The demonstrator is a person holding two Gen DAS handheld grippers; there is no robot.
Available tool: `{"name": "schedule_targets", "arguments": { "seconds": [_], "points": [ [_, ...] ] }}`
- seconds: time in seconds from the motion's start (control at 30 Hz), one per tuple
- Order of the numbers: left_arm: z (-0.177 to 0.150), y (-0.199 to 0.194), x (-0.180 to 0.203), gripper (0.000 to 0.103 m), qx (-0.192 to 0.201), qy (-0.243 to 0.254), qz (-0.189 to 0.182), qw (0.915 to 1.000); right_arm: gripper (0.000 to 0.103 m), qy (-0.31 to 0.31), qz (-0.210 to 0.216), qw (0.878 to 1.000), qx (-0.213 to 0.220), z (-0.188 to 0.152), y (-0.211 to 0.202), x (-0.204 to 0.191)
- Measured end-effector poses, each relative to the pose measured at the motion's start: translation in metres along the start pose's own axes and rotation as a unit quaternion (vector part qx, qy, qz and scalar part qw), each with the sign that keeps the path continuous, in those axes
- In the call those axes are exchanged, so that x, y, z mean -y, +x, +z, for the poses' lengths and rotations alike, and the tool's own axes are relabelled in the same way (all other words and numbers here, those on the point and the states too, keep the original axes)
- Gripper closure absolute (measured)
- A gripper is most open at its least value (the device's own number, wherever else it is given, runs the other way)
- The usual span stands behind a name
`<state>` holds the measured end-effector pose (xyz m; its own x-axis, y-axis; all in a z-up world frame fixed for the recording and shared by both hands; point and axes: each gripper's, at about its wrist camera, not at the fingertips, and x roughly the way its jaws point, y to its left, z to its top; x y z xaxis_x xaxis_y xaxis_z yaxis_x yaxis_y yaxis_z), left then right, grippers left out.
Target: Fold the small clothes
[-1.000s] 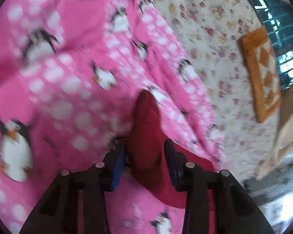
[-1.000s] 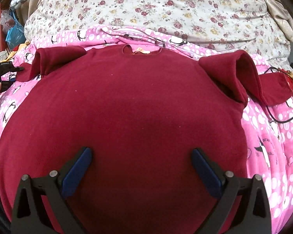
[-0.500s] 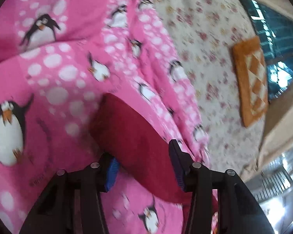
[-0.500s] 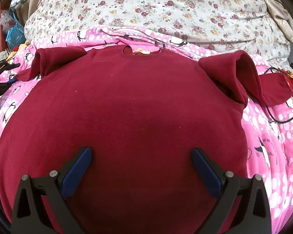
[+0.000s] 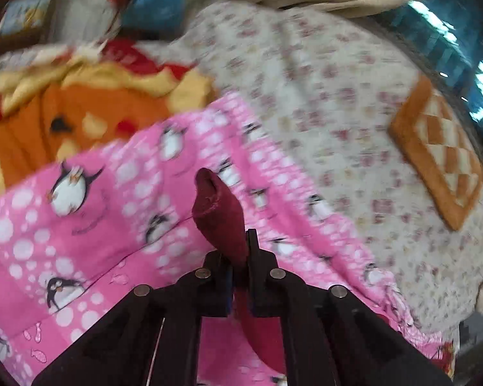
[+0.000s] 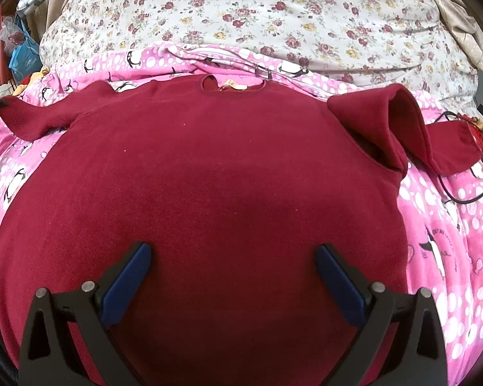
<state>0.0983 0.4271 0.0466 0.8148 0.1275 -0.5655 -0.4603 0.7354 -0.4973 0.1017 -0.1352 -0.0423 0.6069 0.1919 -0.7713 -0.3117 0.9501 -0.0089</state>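
A maroon sweater (image 6: 209, 177) is shown spread flat, neckline away from the camera, on a pink penguin-print blanket (image 6: 450, 241) covering a bed with a floral sheet (image 6: 273, 9). The left gripper (image 5: 240, 257) is seen with its fingers closed tightly on the cuff of the left sleeve (image 5: 219, 212), which appears, through motion blur, to be lifted off the blanket. The right gripper (image 6: 233, 276) is held over the sweater's lower body with fingers spread wide, gripping nothing.

Floral bed (image 6: 273, 16), penguin blanket (image 6: 450, 225)
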Motion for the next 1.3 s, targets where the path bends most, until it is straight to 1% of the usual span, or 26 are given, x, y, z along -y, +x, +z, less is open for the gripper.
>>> {"name": "schedule_targets", "arguments": {
  "seconds": [0.07,0.13,0.2,0.23,0.27,0.3,0.33,0.37,0.47,0.53,0.57,0.6,0.67,0.73,0.77,0.83,0.9,0.93,0.97,1.03,1.1,1.13,1.17,1.2,1.27,1.3],
  "points": [
    [-0.007,0.0,0.033,0.103,-0.013,0.03,-0.041,0.9986,0.0,0.0,0.0,1.0,0.0,0.0,0.0,0.0],
    [-0.027,0.006,0.079,0.103,-0.038,0.063,-0.091,0.9932,0.0,0.0,0.0,1.0,0.0,0.0,0.0,0.0],
    [-0.062,0.015,0.136,0.103,-0.074,0.1,-0.151,0.9807,0.0,0.001,0.001,1.0,0.0,0.0,-0.001,0.0],
    [-0.079,0.019,0.159,0.103,-0.087,0.114,-0.17,0.9749,0.0,0.002,0.001,1.0,0.0,0.0,-0.001,0.0],
    [-0.107,0.027,0.192,0.103,-0.111,0.134,-0.196,0.9651,0.0,0.003,0.001,1.0,0.0,0.0,-0.001,0.0],
    [-0.129,0.034,0.214,0.103,-0.126,0.149,-0.208,0.9583,0.0,0.005,0.003,1.0,0.0,0.0,-0.002,0.001],
    [-0.144,0.039,0.228,0.103,-0.134,0.161,-0.213,0.9543,0.0,0.008,0.004,1.0,0.0,0.001,-0.002,0.001],
    [-0.17,0.051,0.25,0.103,-0.147,0.182,-0.214,0.9483,0.0,0.01,0.007,1.0,0.001,0.002,-0.003,0.003],
    [-0.22,0.083,0.273,0.103,-0.18,0.207,-0.194,0.9419,0.0,0.023,0.009,1.0,0.006,0.002,-0.007,0.006],
    [-0.24,0.099,0.274,0.099,-0.216,0.213,-0.183,0.9351,0.0,0.038,0.001,0.999,0.013,0.002,-0.011,0.012],
    [-0.252,0.107,0.274,0.099,-0.255,0.216,-0.188,0.9235,0.0,0.048,-0.005,0.999,0.017,0.003,-0.013,0.016],
    [-0.258,0.111,0.274,0.098,-0.28,0.214,-0.196,0.915,0.0,0.057,-0.007,0.998,0.021,0.003,-0.016,0.019],
    [-0.263,0.104,0.271,0.09,-0.299,0.208,-0.212,0.9071,0.0,0.082,-0.015,0.996,0.039,0.006,-0.024,0.028],
    [-0.257,0.091,0.266,0.088,-0.309,0.185,-0.239,0.9018,0.0,0.103,-0.018,0.992,0.064,0.019,-0.032,0.036],
    [-0.252,0.084,0.262,0.089,-0.309,0.173,-0.244,0.903,0.0,0.109,-0.013,0.992,0.068,0.027,-0.032,0.038],
    [-0.241,0.073,0.254,0.088,-0.293,0.159,-0.245,0.9104,0.0,0.113,0.009,0.991,0.066,0.052,-0.026,0.038],
    [-0.224,0.061,0.244,0.088,-0.265,0.135,-0.248,0.9221,0.001,0.112,0.039,0.99,0.071,0.076,-0.014,0.032],
    [-0.21,0.051,0.233,0.088,-0.23,0.118,-0.243,0.9348,0.001,0.112,0.065,0.989,0.071,0.089,-0.004,0.028],
    [-0.202,0.046,0.23,0.088,-0.209,0.113,-0.237,0.942,0.001,0.117,0.09,0.987,0.067,0.098,0.007,0.024],
    [-0.182,0.033,0.219,0.088,-0.136,0.103,-0.189,0.9669,0.01,0.134,0.136,0.98,0.054,0.114,0.033,0.014],
    [-0.174,0.03,0.213,0.089,-0.097,0.099,-0.153,0.9785,0.016,0.141,0.179,0.973,0.027,0.125,0.062,0.002],
    [-0.171,0.03,0.212,0.088,-0.087,0.1,-0.145,0.9805,0.022,0.142,0.196,0.97,0.007,0.129,0.079,-0.004],
    [-0.169,0.03,0.211,0.088,-0.075,0.103,-0.133,0.9829,0.024,0.144,0.198,0.969,-0.017,0.132,0.097,-0.01],
    [-0.167,0.029,0.211,0.088,-0.056,0.105,-0.115,0.9862,0.025,0.145,0.187,0.971,-0.026,0.131,0.106,-0.014],
    [-0.159,0.026,0.204,0.089,-0.026,0.089,-0.101,0.9905,0.025,0.139,0.19,0.972,-0.019,0.135,0.109,-0.024],
    [-0.155,0.025,0.197,0.089,-0.015,0.078,-0.097,0.9921,0.025,0.139,0.209,0.968,-0.022,0.138,0.111,-0.029]
  ]
}}
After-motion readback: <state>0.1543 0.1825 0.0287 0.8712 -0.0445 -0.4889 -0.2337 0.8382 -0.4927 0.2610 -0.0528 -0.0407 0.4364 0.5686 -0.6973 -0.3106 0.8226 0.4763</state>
